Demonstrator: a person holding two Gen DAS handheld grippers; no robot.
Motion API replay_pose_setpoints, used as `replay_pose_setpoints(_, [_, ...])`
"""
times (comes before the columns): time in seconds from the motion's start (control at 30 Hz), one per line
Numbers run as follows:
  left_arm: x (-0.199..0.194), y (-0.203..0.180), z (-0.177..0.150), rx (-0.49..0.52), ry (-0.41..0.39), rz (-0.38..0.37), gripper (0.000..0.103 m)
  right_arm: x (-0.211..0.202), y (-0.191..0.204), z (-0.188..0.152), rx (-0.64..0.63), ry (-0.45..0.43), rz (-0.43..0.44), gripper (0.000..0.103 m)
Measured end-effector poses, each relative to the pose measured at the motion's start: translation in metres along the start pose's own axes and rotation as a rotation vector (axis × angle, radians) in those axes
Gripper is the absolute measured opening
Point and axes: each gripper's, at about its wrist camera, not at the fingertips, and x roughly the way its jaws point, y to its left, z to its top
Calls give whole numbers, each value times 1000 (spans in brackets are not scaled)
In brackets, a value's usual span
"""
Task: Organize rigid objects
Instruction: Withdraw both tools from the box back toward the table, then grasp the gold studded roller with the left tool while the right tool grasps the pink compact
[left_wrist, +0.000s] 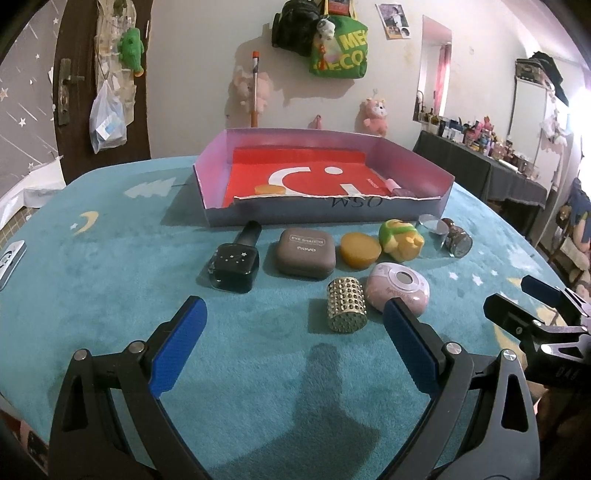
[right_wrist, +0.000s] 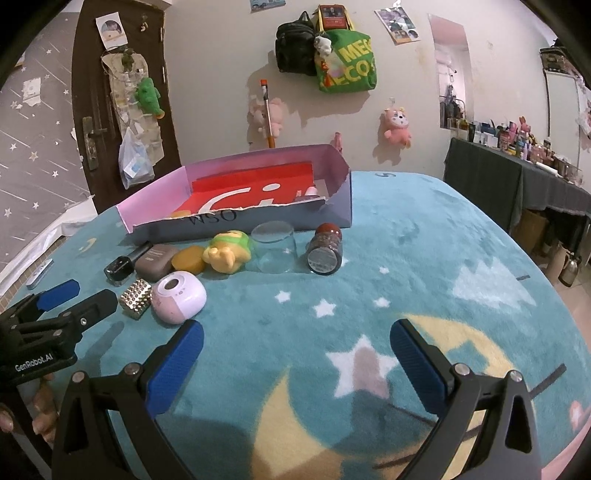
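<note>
A shallow pink box (left_wrist: 413, 162) with a red sheet inside stands at the back of the teal mat; it also shows in the right wrist view (right_wrist: 332, 155). In front of it lie a black bottle (left_wrist: 234, 264), a brown eye-shadow case (left_wrist: 306, 253), an orange puck (left_wrist: 360, 249), a green-yellow toy (left_wrist: 400, 240), a clear disc (left_wrist: 432, 225), a dark jar (left_wrist: 458, 238), a studded gold cylinder (left_wrist: 347, 304) and a pink oval case (left_wrist: 400, 290). My left gripper (left_wrist: 295, 347) is open, just short of the cylinder. My right gripper (right_wrist: 295, 365) is open over bare mat.
An orange disc (left_wrist: 270, 189) and small pink items (left_wrist: 397, 188) lie inside the box. A white device (left_wrist: 11, 260) sits at the mat's left edge. A dark side table (right_wrist: 517, 177) with several bottles stands at the right. Bags and plush toys hang on the wall.
</note>
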Motion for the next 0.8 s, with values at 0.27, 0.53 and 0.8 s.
replay_pose_setpoints(0.27, [5, 2, 11, 39, 30, -22, 98, 5, 11, 12, -35, 26, 37, 103])
replay_pose_setpoints(0.53, [22, -10, 17, 152, 120, -50, 97, 22, 19, 32, -83, 115, 183, 103])
replay_pose_setpoints(0.8, [38, -14, 24, 195, 183, -69, 84, 42, 29, 43, -206, 212, 258, 103])
